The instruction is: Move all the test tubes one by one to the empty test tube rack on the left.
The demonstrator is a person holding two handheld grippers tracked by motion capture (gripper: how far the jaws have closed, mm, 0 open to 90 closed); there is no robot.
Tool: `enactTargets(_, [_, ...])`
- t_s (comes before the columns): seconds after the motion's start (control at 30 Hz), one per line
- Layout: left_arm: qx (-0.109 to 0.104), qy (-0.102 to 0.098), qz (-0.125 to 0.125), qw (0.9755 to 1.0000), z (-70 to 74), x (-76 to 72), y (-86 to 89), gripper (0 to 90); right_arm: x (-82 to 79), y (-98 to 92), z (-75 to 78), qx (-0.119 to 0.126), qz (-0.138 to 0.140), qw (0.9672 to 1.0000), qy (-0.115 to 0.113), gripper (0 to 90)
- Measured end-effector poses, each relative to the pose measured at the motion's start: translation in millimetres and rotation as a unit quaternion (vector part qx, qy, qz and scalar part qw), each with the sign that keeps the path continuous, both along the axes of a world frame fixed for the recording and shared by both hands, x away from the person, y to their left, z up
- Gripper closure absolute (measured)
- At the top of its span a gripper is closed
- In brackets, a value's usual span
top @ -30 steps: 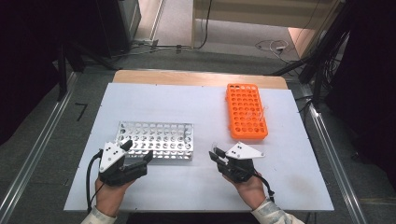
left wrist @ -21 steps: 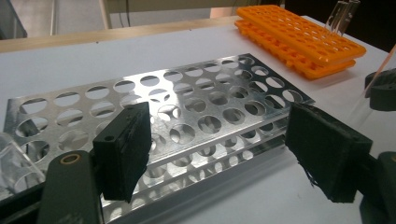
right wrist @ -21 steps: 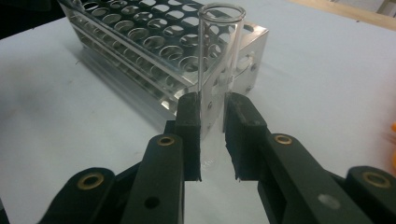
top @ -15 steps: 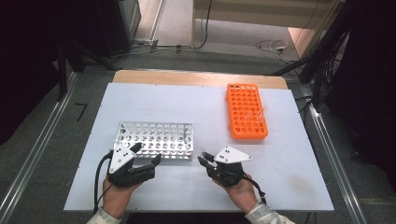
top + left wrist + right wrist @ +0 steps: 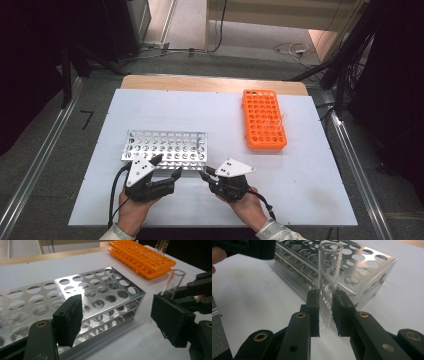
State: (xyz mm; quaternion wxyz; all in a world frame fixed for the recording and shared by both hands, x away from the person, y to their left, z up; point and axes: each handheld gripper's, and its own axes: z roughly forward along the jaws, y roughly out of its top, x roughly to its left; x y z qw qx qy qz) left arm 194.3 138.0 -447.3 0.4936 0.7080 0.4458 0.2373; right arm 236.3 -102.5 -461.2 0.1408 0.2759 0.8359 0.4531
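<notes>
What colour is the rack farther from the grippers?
Orange rack, clearest in the high view.

Two racks sit on the table: one metal rack [image 5: 167, 148] at centre left, one orange rack [image 5: 264, 119] at upper right. One glass tube [image 5: 327, 277] and two grippers, left [image 5: 167, 169] and right [image 5: 204, 175].

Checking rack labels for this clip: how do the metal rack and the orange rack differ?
The metal rack is silvery and lies crosswise near the person; the orange rack is bright plastic, lies lengthwise, farther back right. Clear tubes stand in the orange rack; the metal rack's visible holes look empty. Both have gridded round holes.
</notes>
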Motion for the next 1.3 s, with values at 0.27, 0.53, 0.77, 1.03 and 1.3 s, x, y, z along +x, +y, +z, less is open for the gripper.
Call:
enactTargets(0.27, [-0.003,-0.002,-0.048,0.9988,-0.1,-1.5,-19.2,36.1,-6.2,19.6,-8.0,-0.014,0.022,0.9996,0.002,73.7])
enactTargets(0.53, [-0.001,-0.008,-0.075,0.9972,-1.7,-3.5,-27.1,55.7,-10.0,28.2,-6.7,-0.008,0.034,0.9994,-0.003,73.8])
enactTargets(0.77, [0.0,-0.008,-0.078,0.9969,-2.2,-3.6,-27.8,68.9,-11.9,28.9,-5.1,-0.002,0.034,0.9994,-0.003,73.7])
enactTargets(1.03, [-0.002,-0.007,-0.076,0.9971,-1.7,-3.2,-26.6,74.6,-11.8,28.0,-4.4,0.0,0.034,0.9994,-0.004,73.5])
enactTargets(1.3, [-0.003,-0.009,-0.068,0.9977,1.3,-2.9,-21.8,75.2,-10.6,25.8,-2.8,-0.002,0.035,0.9994,0.003,57.4])
